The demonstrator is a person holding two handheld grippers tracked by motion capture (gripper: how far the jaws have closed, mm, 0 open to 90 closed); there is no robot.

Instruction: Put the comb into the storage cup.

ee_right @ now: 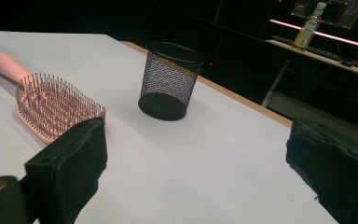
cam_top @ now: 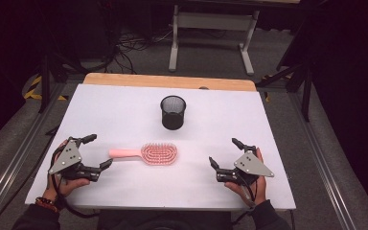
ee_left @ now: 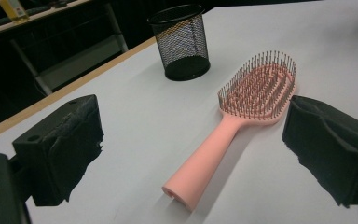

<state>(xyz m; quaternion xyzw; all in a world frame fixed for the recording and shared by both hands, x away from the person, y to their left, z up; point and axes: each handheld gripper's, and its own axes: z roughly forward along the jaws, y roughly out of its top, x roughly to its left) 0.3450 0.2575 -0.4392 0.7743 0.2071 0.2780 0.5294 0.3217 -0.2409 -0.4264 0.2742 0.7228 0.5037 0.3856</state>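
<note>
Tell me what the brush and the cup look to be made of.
Brush: pink plastic by the look, smooth matte moulded handle; the thin dark bristles could be plastic or metal. Cup: black metal wire mesh most likely, see-through woven wall with a solid rim and base.

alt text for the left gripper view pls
A pink hairbrush lies bristles up on a white table, its handle pointing toward the camera, between the left gripper's two open black jaws. A black mesh cup stands upright beyond it.
</note>
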